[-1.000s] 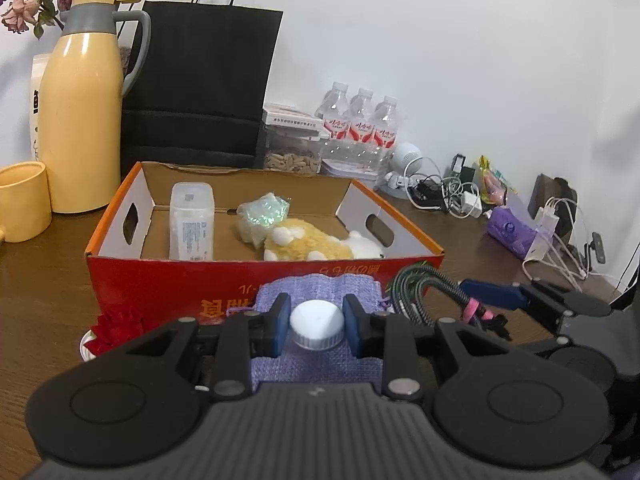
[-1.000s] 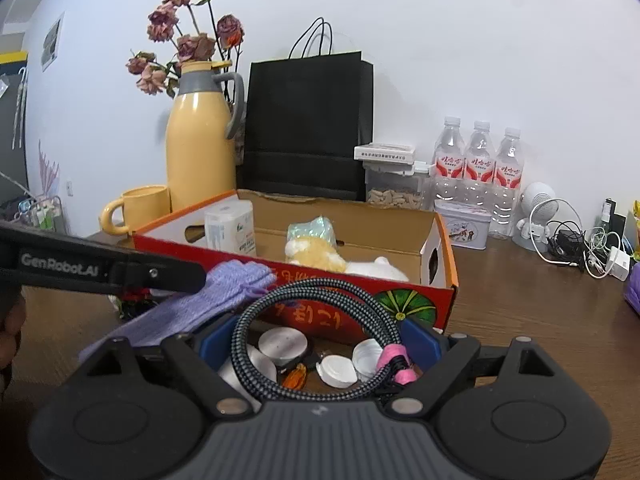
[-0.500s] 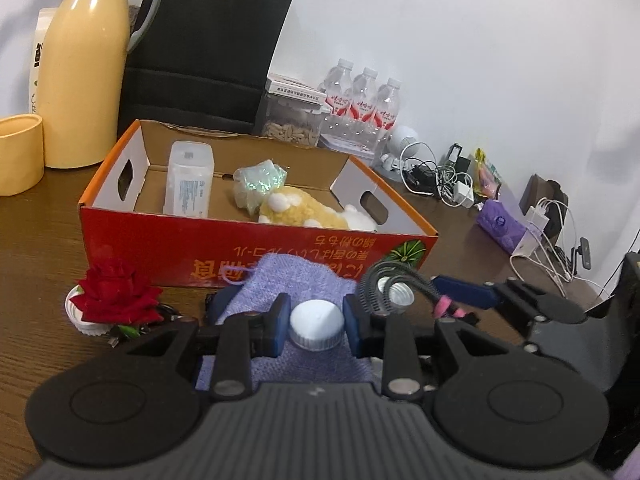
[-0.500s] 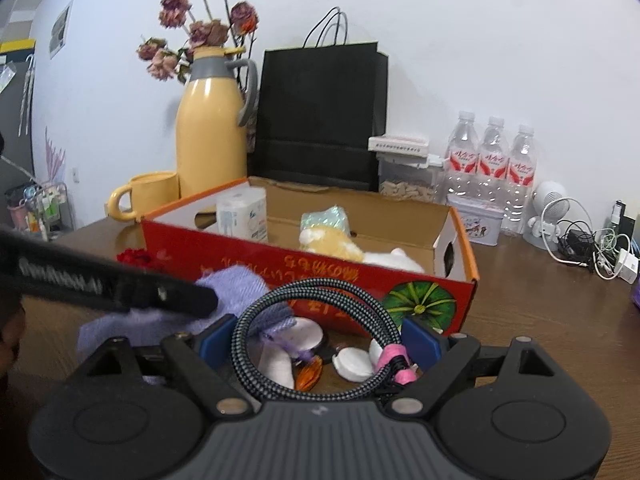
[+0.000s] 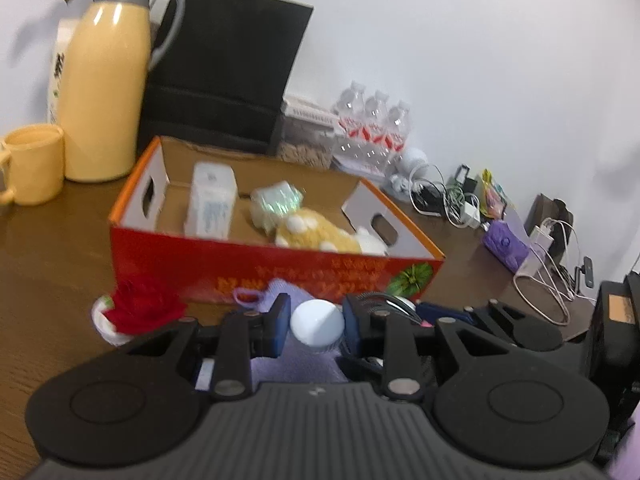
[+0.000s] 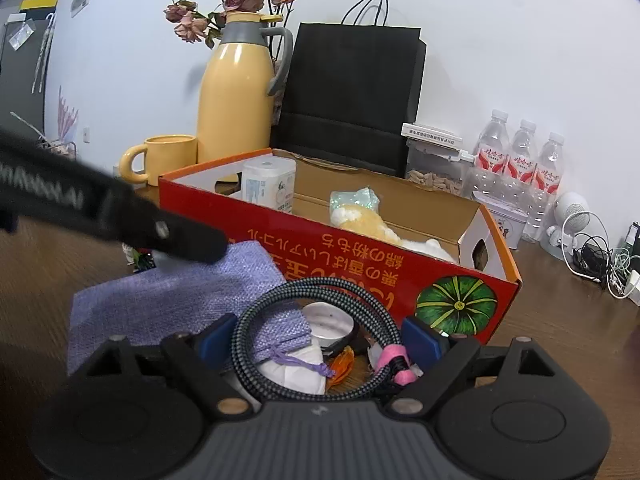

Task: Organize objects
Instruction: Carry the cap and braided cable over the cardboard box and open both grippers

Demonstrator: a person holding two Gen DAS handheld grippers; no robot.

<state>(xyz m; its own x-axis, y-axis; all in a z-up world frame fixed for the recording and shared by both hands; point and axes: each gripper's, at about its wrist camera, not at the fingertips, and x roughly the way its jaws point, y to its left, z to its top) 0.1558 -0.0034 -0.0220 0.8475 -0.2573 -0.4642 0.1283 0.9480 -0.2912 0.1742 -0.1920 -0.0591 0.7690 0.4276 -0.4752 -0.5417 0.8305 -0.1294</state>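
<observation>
White and round, a bottle cap [image 5: 317, 322] sat pinched between the blue pads of the left claw [image 5: 316, 325], which was nearly closed on it. Under that claw lay a purple cloth bag [image 6: 168, 300]. To its left was a red flower [image 5: 144, 305].

The right claw [image 6: 318, 344] stood wide, its pads on both sides of a coiled braided cable [image 6: 316, 292] with a pink tie [image 6: 394, 362]; I could not tell if they pressed it. Small lids and bits lay on the wooden table [image 6: 560, 332] inside the coil. The black arm of the left claw crossed in front on the left, with blurry white letters too smeared to read.

Just past both claws stood a red cardboard box [image 6: 340, 256] with orange writing upside down and a green pumpkin picture [image 6: 456, 304]. Inside it were a white tissue pack [image 6: 268, 188] and a yellow plush toy [image 6: 368, 220].

Farther back stood a yellow mug [image 6: 168, 158], a yellow jug [image 6: 236, 92] with dried roses, a black paper bag [image 6: 348, 92], and three water bottles [image 6: 520, 160] with red labels.
</observation>
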